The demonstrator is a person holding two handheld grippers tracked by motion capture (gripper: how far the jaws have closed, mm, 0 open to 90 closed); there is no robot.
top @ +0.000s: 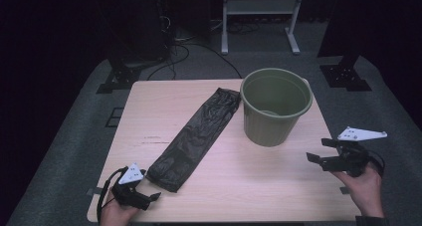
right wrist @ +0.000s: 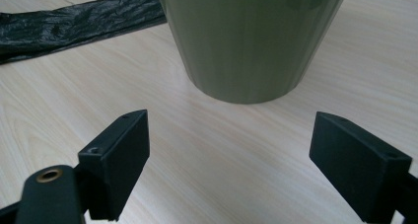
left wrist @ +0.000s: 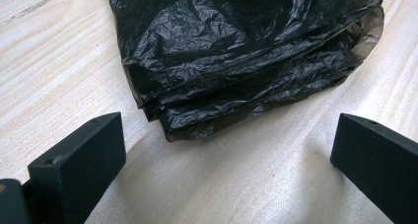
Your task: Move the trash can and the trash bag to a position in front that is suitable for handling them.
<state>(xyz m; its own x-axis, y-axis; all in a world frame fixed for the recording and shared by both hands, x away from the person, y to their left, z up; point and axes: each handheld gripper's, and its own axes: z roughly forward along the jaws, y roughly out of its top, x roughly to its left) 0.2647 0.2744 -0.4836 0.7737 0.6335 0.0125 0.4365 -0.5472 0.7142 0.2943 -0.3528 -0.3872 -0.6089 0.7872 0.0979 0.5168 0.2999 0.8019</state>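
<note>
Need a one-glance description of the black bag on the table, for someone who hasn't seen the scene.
On the pale wooden table, left of the green bucket, lies a black plastic bag, flattened into a long diagonal strip. It is the crinkled, glossy thing whose near end lies just ahead of the left gripper.

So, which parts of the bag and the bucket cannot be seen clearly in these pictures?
- Bucket, high view: its far outer side is hidden by its own wall, and the pale patch on its floor is too small to identify.
- Bucket, right gripper view: the rim is cut off by the top edge.
- Bag, left gripper view: its far part is cut off by the top edge, and its folds hide the opening.
</note>
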